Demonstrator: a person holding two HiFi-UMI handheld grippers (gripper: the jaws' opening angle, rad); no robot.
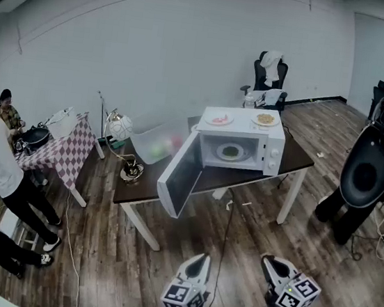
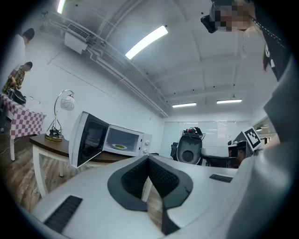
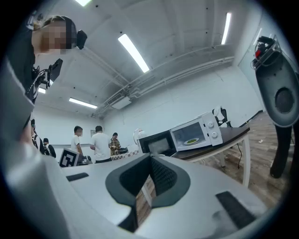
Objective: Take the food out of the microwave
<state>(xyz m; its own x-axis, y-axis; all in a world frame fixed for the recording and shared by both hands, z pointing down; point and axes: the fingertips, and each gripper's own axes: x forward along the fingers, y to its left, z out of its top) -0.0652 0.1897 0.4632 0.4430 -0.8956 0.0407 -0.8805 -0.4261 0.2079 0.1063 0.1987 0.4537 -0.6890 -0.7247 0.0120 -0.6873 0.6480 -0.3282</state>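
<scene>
One dark-topped table (image 1: 296, 160) carries a white microwave (image 1: 274, 153) near its right end. The microwave's door (image 1: 180, 177) hangs wide open to the left, past the table's front edge. We hold the left gripper (image 1: 199, 261) and the right gripper (image 1: 270, 263) level, well short of the table, each with its jaws closed together on nothing. On the microwave's top sit a plate with pink food (image 1: 219, 120) near the left edge and a plate with brownish food (image 1: 265, 119) near the right edge. Inside the cavity lies the plate of green food (image 1: 230, 151).
</scene>
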